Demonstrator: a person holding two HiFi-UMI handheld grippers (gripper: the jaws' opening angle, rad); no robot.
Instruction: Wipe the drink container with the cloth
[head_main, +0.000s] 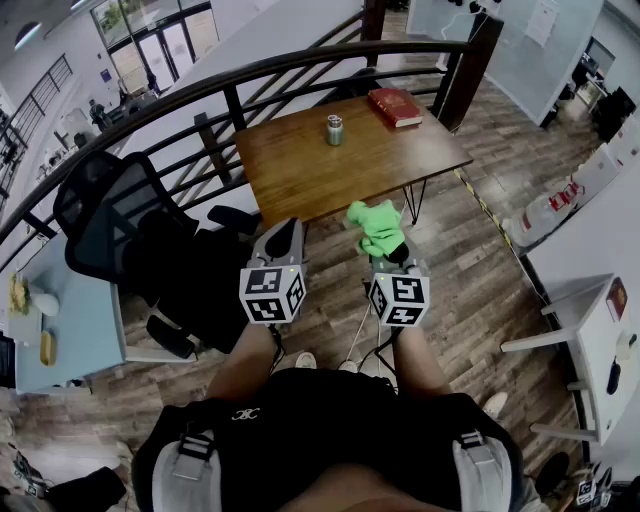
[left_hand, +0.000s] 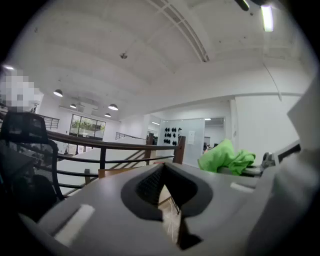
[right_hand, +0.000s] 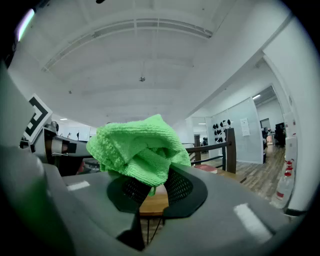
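Observation:
The drink container (head_main: 335, 129), a small grey-green can, stands upright toward the far side of the wooden table (head_main: 300, 165). My right gripper (head_main: 389, 250) is shut on a crumpled bright green cloth (head_main: 378, 227), held in the air short of the table's near edge. In the right gripper view the cloth (right_hand: 137, 150) bulges up out of the jaws of that gripper (right_hand: 150, 189). My left gripper (head_main: 289, 230) hovers beside it, shut with nothing in it; in its own view the left gripper (left_hand: 161, 186) has its jaws together and the cloth (left_hand: 225, 157) shows to the right.
A red book (head_main: 396, 106) lies at the table's far right corner. A dark curved railing (head_main: 230, 80) runs behind the table. A black office chair (head_main: 120, 225) stands at the left, close to my left gripper. A white table (head_main: 590, 330) stands at the right over wooden floor.

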